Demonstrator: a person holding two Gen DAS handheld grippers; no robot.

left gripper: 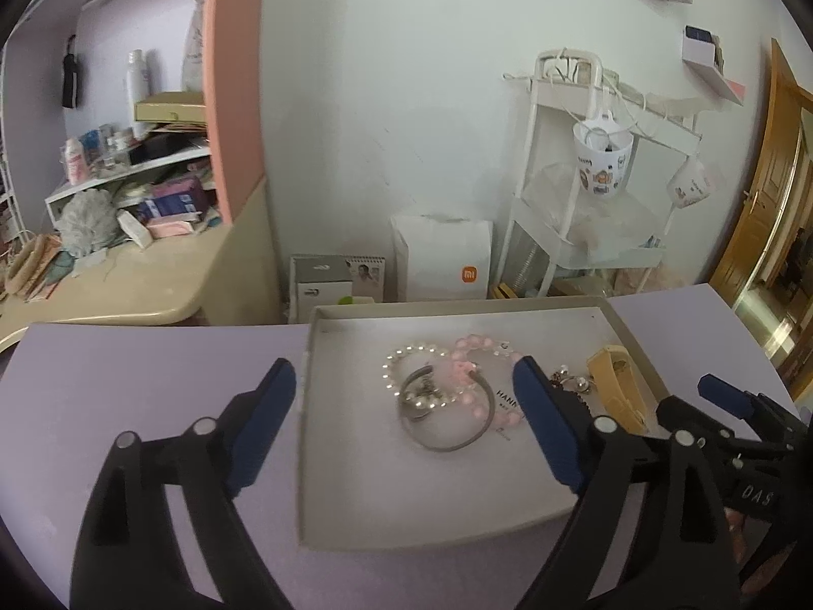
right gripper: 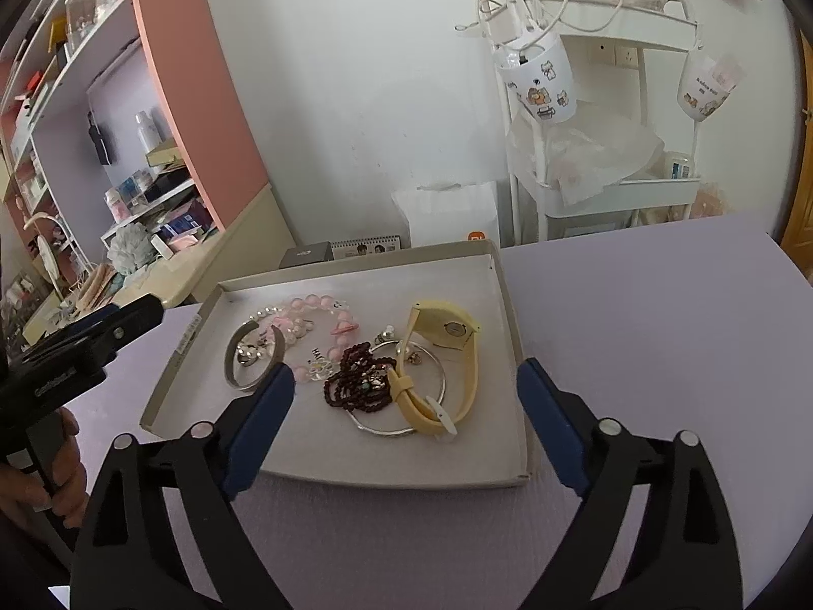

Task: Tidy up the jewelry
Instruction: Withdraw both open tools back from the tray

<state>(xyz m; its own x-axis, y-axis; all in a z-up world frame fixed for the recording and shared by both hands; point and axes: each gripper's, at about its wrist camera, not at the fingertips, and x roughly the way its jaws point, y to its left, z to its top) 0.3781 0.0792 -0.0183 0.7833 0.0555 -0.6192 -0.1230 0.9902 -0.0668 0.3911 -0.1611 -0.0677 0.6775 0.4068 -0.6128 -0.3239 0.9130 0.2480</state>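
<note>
A shallow grey box lid (left gripper: 355,483) (right gripper: 325,447) lies on the lilac table and holds the jewelry. In it are a pink bead bracelet (left gripper: 470,351) (right gripper: 310,302), a clear bead bracelet (left gripper: 401,356), a grey bangle (left gripper: 457,442) (right gripper: 244,384), a dark red bead bracelet (right gripper: 355,386), a thin silver bangle (right gripper: 386,427) and a yellow watch (left gripper: 617,381) (right gripper: 447,335). My left gripper (left gripper: 404,381) is open and empty above the tray's near-left part. My right gripper (right gripper: 406,381) is open and empty above the watch and dark beads; it also shows in the left wrist view (left gripper: 721,401).
The lilac table (left gripper: 127,386) (right gripper: 660,330) ends at a far edge. Behind it stand a white paper bag (left gripper: 442,264), a desk calendar (left gripper: 363,274), a white wire cart (right gripper: 610,152) with hanging cups, and a cluttered beige desk (left gripper: 127,279) at left.
</note>
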